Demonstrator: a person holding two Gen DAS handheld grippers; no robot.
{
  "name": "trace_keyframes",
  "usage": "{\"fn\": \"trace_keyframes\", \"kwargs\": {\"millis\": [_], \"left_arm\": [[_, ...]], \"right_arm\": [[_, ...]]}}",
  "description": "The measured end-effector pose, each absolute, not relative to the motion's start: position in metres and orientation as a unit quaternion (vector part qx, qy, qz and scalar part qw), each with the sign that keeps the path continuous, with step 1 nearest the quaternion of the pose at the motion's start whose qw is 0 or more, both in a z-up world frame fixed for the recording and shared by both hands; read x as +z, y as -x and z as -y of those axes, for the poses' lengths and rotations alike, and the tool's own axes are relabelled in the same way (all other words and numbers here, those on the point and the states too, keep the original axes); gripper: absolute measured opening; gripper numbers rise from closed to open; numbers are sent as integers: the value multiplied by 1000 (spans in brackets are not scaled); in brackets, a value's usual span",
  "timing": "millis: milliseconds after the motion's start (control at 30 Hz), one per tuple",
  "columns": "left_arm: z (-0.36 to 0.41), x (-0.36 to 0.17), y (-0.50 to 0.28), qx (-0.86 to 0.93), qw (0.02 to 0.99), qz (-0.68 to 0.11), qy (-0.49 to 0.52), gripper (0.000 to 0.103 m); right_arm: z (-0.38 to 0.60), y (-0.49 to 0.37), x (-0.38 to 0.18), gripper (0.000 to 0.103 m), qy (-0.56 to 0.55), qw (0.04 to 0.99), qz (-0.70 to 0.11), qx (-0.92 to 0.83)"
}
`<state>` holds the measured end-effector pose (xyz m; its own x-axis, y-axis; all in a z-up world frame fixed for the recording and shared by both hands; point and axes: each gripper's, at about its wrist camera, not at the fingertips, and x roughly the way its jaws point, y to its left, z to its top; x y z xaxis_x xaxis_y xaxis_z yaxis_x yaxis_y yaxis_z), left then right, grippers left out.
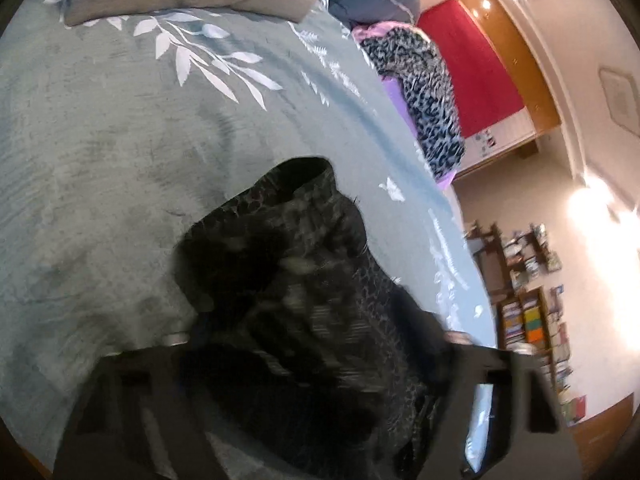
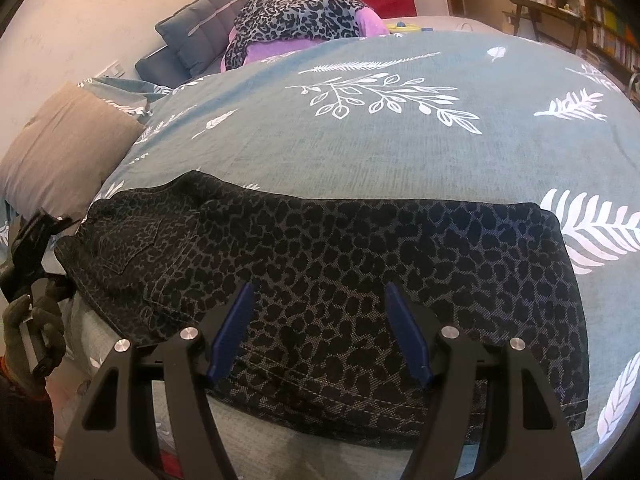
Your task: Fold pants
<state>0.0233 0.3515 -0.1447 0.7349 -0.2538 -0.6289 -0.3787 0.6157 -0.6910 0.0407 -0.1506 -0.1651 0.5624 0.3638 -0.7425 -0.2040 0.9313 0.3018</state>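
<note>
Directly ahead of the right gripper [image 2: 320,332], the dark leopard-print denim pants [image 2: 320,264] lie flat across the near edge of the teal bedspread with white leaf print [image 2: 360,152], legs already doubled lengthwise, waistband and back pocket toward the left. The right gripper's blue-tipped fingers [image 2: 234,332] stand well apart, above the fabric, gripping nothing. The left gripper [image 1: 312,360] is seen close against a bunched, raised part of the pants; that view is blurred, and I cannot tell whether it is clamped on the cloth or merely beside it. Judgement: the crosswise fold is in hand. It would go best by pinching both layers together at the hem, lifting evenly, aligning edges with the waistband, then smoothing wrinkles. Risk: layers sliding off the bed edge.
</note>
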Motion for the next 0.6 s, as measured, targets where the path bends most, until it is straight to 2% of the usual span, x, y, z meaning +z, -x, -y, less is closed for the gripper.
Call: {"fn": "trace_keyframes", "kwargs": {"millis": [33, 167, 600], "left_arm": [[-352, -145, -24, 42, 821, -367, 435, 46], [-350, -139, -18, 33, 825, -365, 431, 30], [-272, -45, -14, -74, 883, -316, 340, 28]], "right_arm": [[151, -41, -165, 69, -91, 880, -438, 161], [153, -40, -166, 69, -91, 880, -437, 160], [160, -34, -165, 69, -105, 879, -434, 167]]}}
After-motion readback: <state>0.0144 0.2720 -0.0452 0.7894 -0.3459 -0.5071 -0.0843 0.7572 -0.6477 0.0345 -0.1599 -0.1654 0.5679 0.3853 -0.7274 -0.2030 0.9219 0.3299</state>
